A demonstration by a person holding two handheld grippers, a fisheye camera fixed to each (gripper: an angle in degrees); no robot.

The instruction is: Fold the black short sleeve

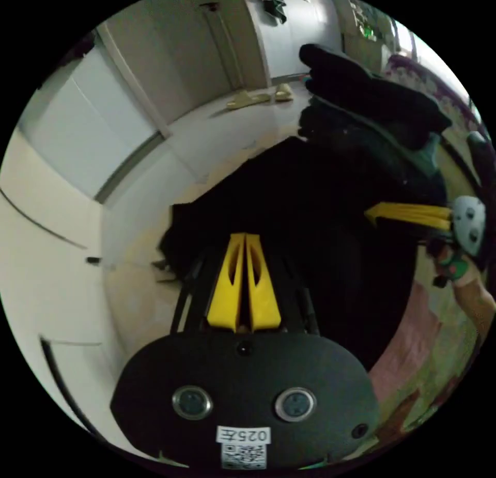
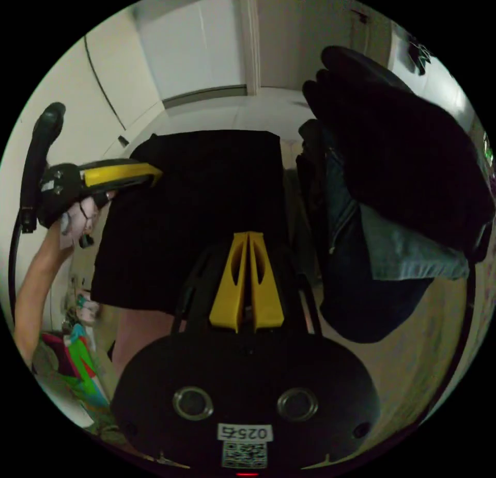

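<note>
The left gripper (image 1: 244, 238) has its yellow jaws pressed together, the black short sleeve (image 1: 310, 225) lying under and beyond their tips. The right gripper (image 2: 248, 235) is likewise closed over the same black cloth; whether either pinches the fabric, I cannot tell. The shirt looks flat, plain and dark, with a straight far edge. Beyond it slumps a pile of dark clothes (image 2: 398, 163).

place: room of a home | walls: pale wardrobe doors (image 2: 191, 49) and a closed door (image 1: 206, 49); light floor (image 1: 227, 127) | furnishing: patterned bedcover (image 1: 434, 354) | clutter: pile of dark clothes (image 2: 403, 153) stacked near the bedcover's far edge; slippers (image 1: 258, 97) by the door
</note>
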